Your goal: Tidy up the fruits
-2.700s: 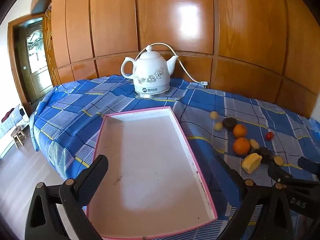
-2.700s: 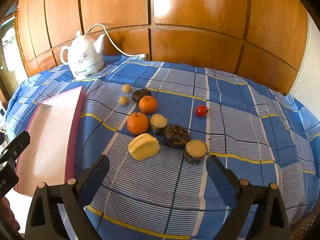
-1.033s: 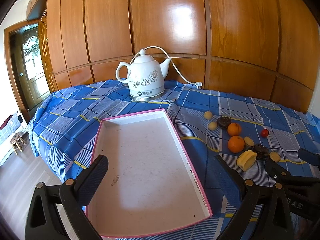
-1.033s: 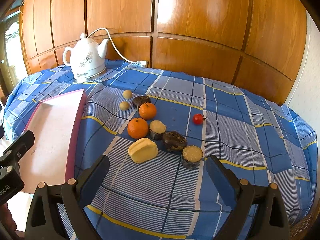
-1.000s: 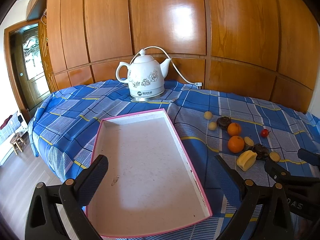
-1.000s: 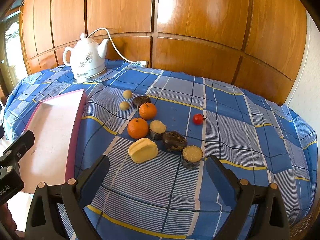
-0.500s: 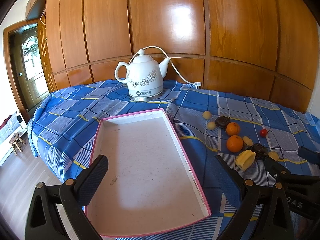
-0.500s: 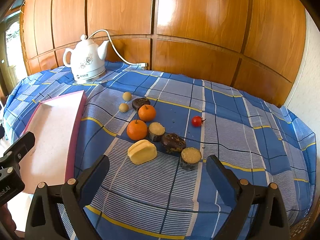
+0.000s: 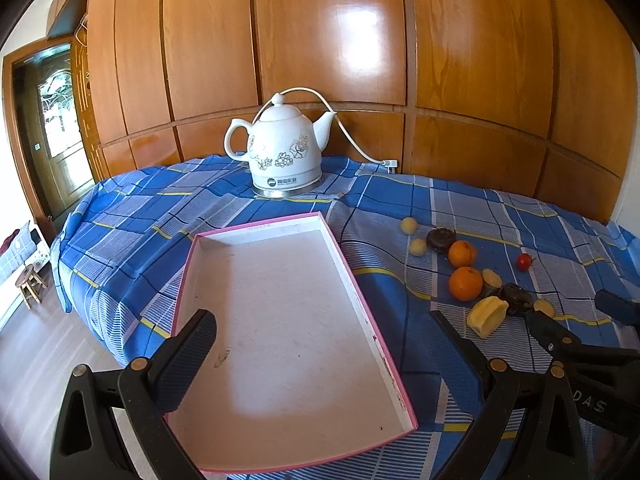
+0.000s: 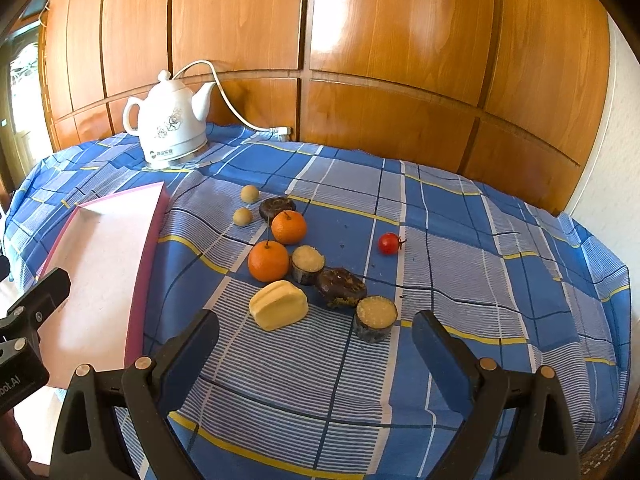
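L gripper (image 9: 324,344) agape over pink tray (image 9: 352,280); R gripper (image 10: 316,340) agape (nothing held) nr fruits (image 10: 268,261).

Both views are brightly daylit and sharp. White glare is thrown onto the glossy orange-brown wooden wall panels (image 9: 356,32) and a soft patch onto the shallow pink-rimmed white tray (image 9: 280,408). Straight lines are bowed by the fisheye lens, and the corners are vignetted black.

Each claw (image 9: 324,340) (image 10: 316,344) is matte black plastic with two broad ribbed pads, brass-coloured rivets and white lettering.
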`<state>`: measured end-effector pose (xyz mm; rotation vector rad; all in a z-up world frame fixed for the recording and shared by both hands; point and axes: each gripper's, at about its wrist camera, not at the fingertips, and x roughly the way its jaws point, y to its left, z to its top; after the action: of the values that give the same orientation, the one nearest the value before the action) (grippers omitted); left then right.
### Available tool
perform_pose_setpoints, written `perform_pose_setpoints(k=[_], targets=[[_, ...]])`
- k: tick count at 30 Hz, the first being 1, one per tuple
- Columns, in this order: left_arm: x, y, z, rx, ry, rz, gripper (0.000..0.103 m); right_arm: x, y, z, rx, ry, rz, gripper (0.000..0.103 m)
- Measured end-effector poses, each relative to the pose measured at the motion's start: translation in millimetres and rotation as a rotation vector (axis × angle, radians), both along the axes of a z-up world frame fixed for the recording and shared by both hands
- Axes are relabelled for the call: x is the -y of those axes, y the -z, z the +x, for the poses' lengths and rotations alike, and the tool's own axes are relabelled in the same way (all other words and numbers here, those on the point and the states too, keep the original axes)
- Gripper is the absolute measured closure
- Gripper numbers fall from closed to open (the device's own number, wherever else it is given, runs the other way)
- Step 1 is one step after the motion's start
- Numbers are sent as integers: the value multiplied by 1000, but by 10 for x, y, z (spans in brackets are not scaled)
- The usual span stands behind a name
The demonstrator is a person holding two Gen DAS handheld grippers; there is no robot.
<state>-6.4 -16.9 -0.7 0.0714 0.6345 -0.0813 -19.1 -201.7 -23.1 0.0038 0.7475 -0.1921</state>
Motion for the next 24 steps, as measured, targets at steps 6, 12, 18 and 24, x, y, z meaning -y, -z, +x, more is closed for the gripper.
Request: perform_pose_setpoints(k=[6,12,18,24], targets=[[32,6,-1,-5,16,1,0,84,-50,29,8,-8,7,4],[35,37,34,-44,71,-49,0,382,-305,65,87,4,23,4],[117,56,44,-75,143,-95,0,810,-728,74,228,10,-2,4],[243,64,101,-102,212,-62,0,1197,-612,369,82,-64,41,4]])
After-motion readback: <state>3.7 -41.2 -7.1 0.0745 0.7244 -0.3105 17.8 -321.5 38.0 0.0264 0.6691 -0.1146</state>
